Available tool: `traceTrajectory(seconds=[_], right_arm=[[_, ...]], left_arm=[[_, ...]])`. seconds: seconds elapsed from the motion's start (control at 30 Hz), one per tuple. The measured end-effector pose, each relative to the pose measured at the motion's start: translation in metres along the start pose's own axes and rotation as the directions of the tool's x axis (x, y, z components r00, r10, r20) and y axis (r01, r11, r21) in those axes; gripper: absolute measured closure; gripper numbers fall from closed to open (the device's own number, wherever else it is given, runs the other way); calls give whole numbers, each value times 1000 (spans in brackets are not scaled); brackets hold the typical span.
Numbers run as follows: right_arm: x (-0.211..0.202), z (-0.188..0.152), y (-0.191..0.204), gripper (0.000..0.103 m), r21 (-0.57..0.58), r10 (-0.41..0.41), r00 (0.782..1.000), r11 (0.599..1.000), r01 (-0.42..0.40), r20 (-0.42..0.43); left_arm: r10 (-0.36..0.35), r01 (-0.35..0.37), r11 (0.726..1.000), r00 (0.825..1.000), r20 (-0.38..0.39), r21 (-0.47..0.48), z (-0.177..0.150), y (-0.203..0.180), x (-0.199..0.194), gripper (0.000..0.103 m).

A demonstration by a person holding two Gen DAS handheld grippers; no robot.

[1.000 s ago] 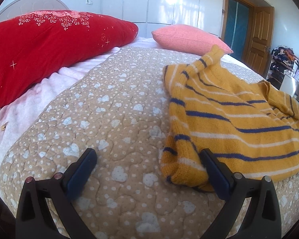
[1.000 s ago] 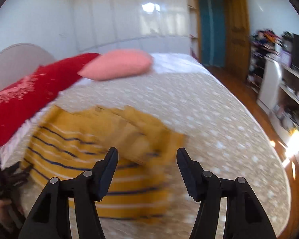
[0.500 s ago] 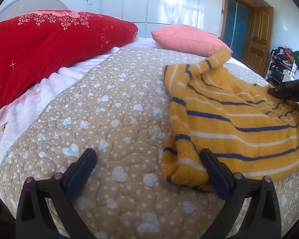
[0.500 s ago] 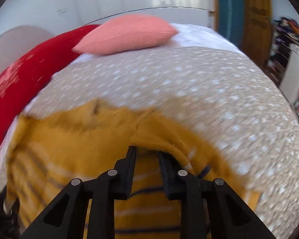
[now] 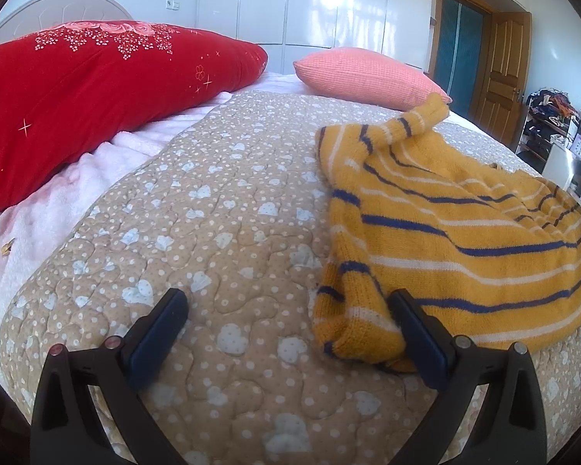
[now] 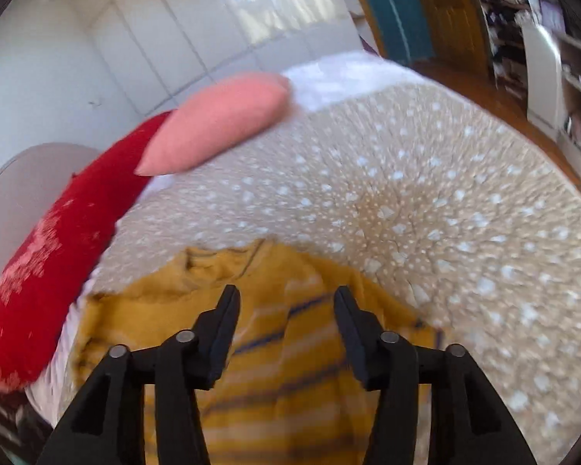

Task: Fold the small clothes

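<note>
A small mustard-yellow knitted sweater (image 5: 453,232) with blue and white stripes lies on the beige quilted bedspread (image 5: 213,213). One sleeve sticks up at its far end. My left gripper (image 5: 290,310) is open and rests low on the quilt, its right finger touching the sweater's near folded corner. In the right wrist view the sweater (image 6: 290,348) lies below my right gripper (image 6: 286,310), which is open and empty just above it. That view is blurred.
A big red pillow (image 5: 89,93) and a pink pillow (image 5: 368,77) lie at the head of the bed. A pink blanket (image 5: 58,201) runs along the left side. A wooden door (image 5: 499,77) and cluttered shelves (image 5: 554,116) stand at the right.
My right gripper shut on the sweater's folded part half a second ago, then opened and drew back out of the left view. The sweater's right side lies flatter. My left gripper stayed still.
</note>
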State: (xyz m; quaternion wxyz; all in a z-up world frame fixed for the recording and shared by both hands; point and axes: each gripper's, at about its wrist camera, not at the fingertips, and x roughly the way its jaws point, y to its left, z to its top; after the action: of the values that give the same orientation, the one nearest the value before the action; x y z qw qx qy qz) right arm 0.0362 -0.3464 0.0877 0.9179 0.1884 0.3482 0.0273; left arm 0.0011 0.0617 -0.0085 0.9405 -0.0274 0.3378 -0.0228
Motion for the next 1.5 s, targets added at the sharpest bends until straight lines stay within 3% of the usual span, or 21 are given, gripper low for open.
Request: traceTrajectory(seconds=[0.1,0.23,0.3,0.37,0.47,0.6,0.63,0.7,0.77,0.8,0.87,1.03,1.27,1.5], right_arm=[[-51,-39,-2,33,-36,20,1000,999,-20,-6],[-95,-93,-5,33,-74,-58,998,996,57,0],[-117,-114,-9,33,-77,-104,994,992,105,16],[-134,-126,-13,33,-50,-100,995,994,101,27],[-152,-131,-8,33,-60,-109,993,992,113,55],[-169,-130,19,29,-150,-132,984,977,150,124],[-171,-130,27,28,-165,-123,983,976,144,133],[-173,-130,39,27,-175,-86,988,979,109,132],[-172,-131,52,27,-189,-60,991,978,82,121],[-171,-132,59,27,-203,-56,991,976,80,119],[-169,-134,76,27,-241,-60,991,967,87,116],[-159,-137,113,25,-338,-102,989,931,135,111],[-121,-135,141,25,-275,-109,994,956,105,0],[-88,-149,176,25,-285,-120,989,954,92,-83]], left_arm=[[-18,18,1000,1000,5,-4,-1,3,-2,0],[29,-28,1000,998,-57,6,7,-2,-8,0],[61,-61,998,998,-21,14,13,-9,-27,1],[72,-75,997,995,67,35,22,-22,-60,1],[102,-111,993,974,204,33,38,-34,-118,1],[160,-165,986,915,371,-19,58,-39,-198,0],[157,-158,987,909,387,-29,61,-39,-211,0],[122,-113,993,913,390,-46,65,-36,-231,0],[40,-25,999,934,356,-46,63,-32,-246,0],[-22,37,999,940,341,-36,60,-29,-251,0],[-76,91,995,946,316,-34,55,-25,-253,0],[-111,130,990,962,249,-59,40,-11,-250,0],[-101,144,978,961,256,-154,24,30,-247,0],[-74,135,957,970,231,-259,11,71,-237,0]])
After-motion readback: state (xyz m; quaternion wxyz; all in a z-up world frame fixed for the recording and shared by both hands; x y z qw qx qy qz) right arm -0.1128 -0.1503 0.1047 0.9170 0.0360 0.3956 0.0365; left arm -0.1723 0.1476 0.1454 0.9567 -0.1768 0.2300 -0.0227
